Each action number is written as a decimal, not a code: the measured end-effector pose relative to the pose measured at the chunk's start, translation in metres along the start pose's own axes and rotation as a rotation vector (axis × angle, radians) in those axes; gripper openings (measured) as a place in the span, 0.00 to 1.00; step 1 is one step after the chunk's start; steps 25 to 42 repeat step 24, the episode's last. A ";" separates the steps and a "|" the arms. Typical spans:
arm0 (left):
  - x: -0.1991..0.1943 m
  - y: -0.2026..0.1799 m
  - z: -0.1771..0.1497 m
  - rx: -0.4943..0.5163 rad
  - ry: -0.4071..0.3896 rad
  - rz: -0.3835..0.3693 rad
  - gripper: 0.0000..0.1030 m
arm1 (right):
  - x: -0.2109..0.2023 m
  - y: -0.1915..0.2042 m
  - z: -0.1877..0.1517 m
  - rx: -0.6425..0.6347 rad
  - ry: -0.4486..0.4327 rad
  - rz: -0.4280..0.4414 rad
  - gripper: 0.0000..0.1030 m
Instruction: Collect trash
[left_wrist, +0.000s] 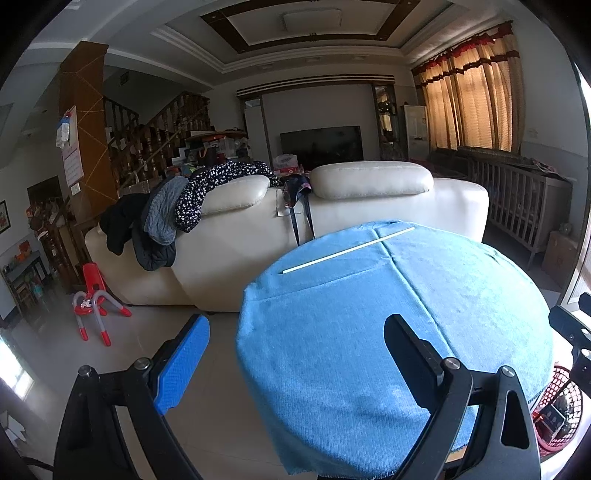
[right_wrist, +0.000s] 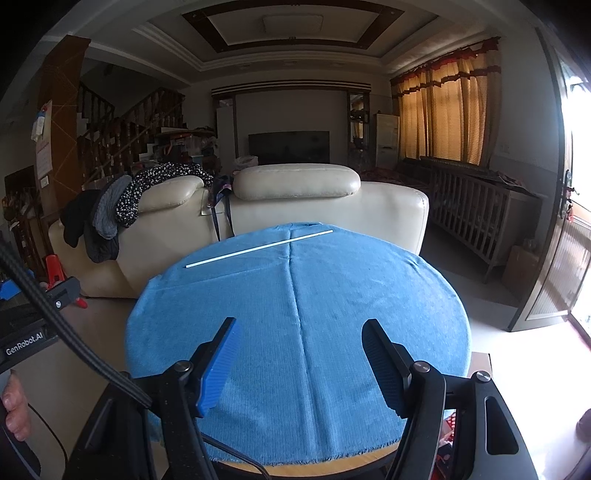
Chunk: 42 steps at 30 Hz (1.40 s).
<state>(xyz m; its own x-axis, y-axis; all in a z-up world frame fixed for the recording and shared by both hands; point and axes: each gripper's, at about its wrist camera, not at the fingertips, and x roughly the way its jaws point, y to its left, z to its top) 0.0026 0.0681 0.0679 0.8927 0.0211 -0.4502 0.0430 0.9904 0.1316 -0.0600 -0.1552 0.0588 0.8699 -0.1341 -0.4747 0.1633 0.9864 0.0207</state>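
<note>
White stick (right_wrist: 258, 247), thin and straight, lies on the blue cloth (right_wrist: 332, 295) at the far side of the round bench (right_wrist: 325, 466), well ahead of both tongs. Its long axis runs diagonally: near end far-left, other end far-right, crossing the cloth's centre seam. Right tongs (right_wrist: 299, 363) wide open, empty, hovering over the near edge, roughly lined up with the seam, so the stick sits ahead and slightly left. Left tongs (left_wrist: 295, 363) also wide open, empty, at the bench's left near edge; stick (left_wrist: 349, 250) ahead and slightly right. Neither is clearly nearer. Red basket (left_wrist: 565, 406) low at right, likely the trash target. Reach forward needed, jaws probably turned across the stick.
</note>
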 end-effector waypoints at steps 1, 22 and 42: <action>0.002 -0.001 0.001 -0.001 0.002 -0.002 0.93 | 0.002 0.001 0.001 -0.002 0.000 -0.002 0.69; 0.060 -0.021 0.020 0.004 0.061 -0.007 0.93 | 0.058 -0.028 0.020 0.036 0.056 -0.027 0.69; 0.076 -0.027 0.021 0.007 0.083 -0.022 0.93 | 0.071 -0.036 0.023 0.050 0.068 -0.021 0.69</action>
